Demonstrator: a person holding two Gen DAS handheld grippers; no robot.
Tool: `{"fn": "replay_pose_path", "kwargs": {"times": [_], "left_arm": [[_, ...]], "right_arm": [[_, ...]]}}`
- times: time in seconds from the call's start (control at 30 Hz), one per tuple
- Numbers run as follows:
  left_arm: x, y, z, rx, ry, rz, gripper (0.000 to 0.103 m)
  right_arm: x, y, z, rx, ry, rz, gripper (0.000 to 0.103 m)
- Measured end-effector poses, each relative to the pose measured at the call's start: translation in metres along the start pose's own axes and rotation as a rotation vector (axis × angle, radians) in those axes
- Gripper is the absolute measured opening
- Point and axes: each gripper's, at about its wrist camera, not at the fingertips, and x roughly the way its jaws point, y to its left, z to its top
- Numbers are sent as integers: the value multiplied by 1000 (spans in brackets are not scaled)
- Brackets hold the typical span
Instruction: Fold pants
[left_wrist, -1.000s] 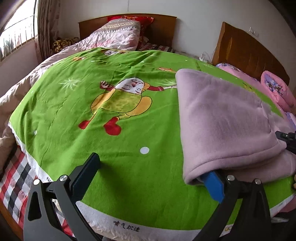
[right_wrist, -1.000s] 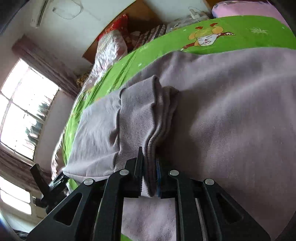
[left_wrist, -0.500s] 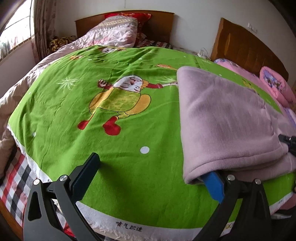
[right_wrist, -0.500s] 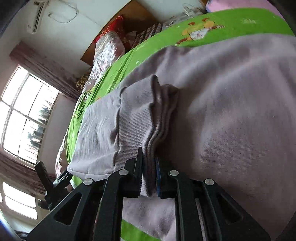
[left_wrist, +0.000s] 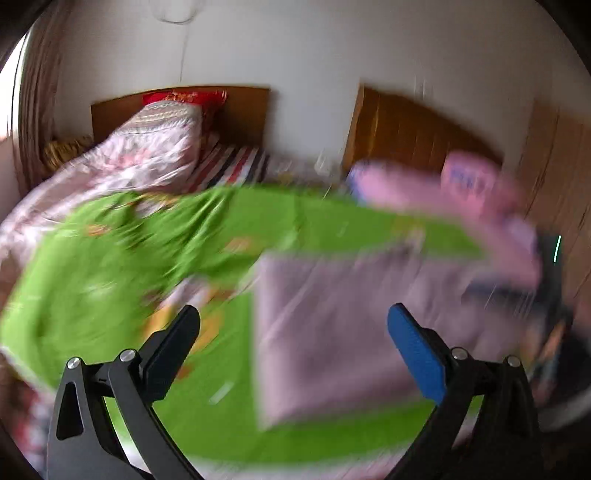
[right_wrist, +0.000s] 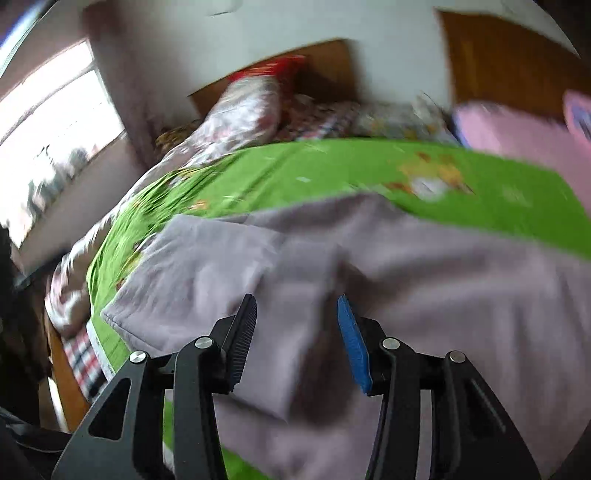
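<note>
**Both grippers let go of the folded pants**

And there's the release! The right gripper (right_wrist: 297, 332), clamped a moment ago on the bunched edge of the soft lilac fleece pants (right_wrist: 424, 295), has its jaws opening now. The cloth lies below and beyond the fingers, and neither pad presses on it any more. Its view, a second ago tight against the fabric, now takes in much more of the bed.

Over to the left gripper (left_wrist: 295, 343): jaws spread wide, nothing between them. A second ago its blue finger (left_wrist: 413, 354) was tucked under the near fold of the pants; now that finger is clear of the cloth, and the picture is smeared with motion (fine detail is hard to read).

So where are the pants? They lie as a squarish folded bundle (left_wrist: 351, 332) on the bright green cartoon-print blanket (left_wrist: 122, 280), toward the near edge of the bed and on its right-hand half, much where they lay before.

What does it mean? By my reading this fold has been laid down and both tools are done with it. Whether another fold is wanted, I can't say from here.

As for containers: none in either view. No basket, no box, no drawer, just a quilt, pillows and wooden headboards (left_wrist: 417, 133) at the far end of the bed.
</note>
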Motion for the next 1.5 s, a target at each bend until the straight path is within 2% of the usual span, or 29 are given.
{"fn": "replay_pose_path", "kwargs": {"times": [0.03,0.1,0.17,0.23,0.33,0.43,0.47,0.5,0.53,0.57,0.63,0.67,0.73,0.77,0.8,0.83,0.93,1.03,1.07,1.1,1.13,1.23,1.27,1.37,1.4,1.5], "left_arm": [[26,-6,9,-40,20,-33,101],[75,-16,11,-57,122,-77,101],[119,-17,-3,-38,226,-37,101],[142,-9,-19,-30,301,15,101],[144,-7,-26,2,283,23,101],[144,-11,-13,-30,358,46,101],[139,-10,-5,-69,364,11,101],[132,-13,9,-98,341,-63,101],[129,-19,23,-91,308,-104,101],[128,-23,30,-72,293,-107,101],[145,-38,49,49,256,-30,101],[160,-39,51,84,268,-12,101],[195,-30,45,78,356,12,101],[212,-21,38,60,397,43,101],[223,-13,31,53,394,41,101],[221,-13,28,78,345,31,101],[220,-14,25,97,332,67,101],[202,-39,24,154,257,223,101],[190,-53,26,175,202,249,101],[180,-67,28,178,166,228,101],[171,-81,30,173,133,187,101],[161,-129,24,192,93,12,101],[162,-145,20,214,96,-26,101],[180,-177,12,266,127,-89,101],[186,-183,6,277,138,-90,101],[210,-195,-11,293,207,-81,101]], "right_arm": [[9,15,5,-46,2,15,47],[23,33,8,-100,37,28,46],[36,42,-4,-152,87,7,46],[48,38,-23,-167,159,-38,47],[37,26,-42,-187,97,8,47],[31,16,-31,-124,144,49,48],[28,12,-22,-120,142,40,50],[24,12,-12,-140,116,24,52],[22,13,-9,-164,97,17,52],[23,16,0,-193,85,11,54],[36,21,18,-258,67,18,59],[46,21,22,-278,81,27,61],[75,19,25,-283,156,-14,62],[84,13,24,-258,167,-6,63],[83,9,24,-242,151,14,63],[81,4,24,-216,151,39,63],[56,-11,24,-126,122,29,63],[4,-36,20,-32,-6,-39,68],[-22,-52,14,24,-63,-71,72],[-45,-69,6,82,-113,-105,81],[-72,-88,-7,160,-167,-147,84],[-139,-144,-57,419,-294,-190,85],[-164,-162,-82,532,-341,-189,85],[-209,-188,-143,740,-428,-199,85],[-214,-191,-158,788,-426,-198,85],[-208,-201,-194,905,-351,-182,85]]}}
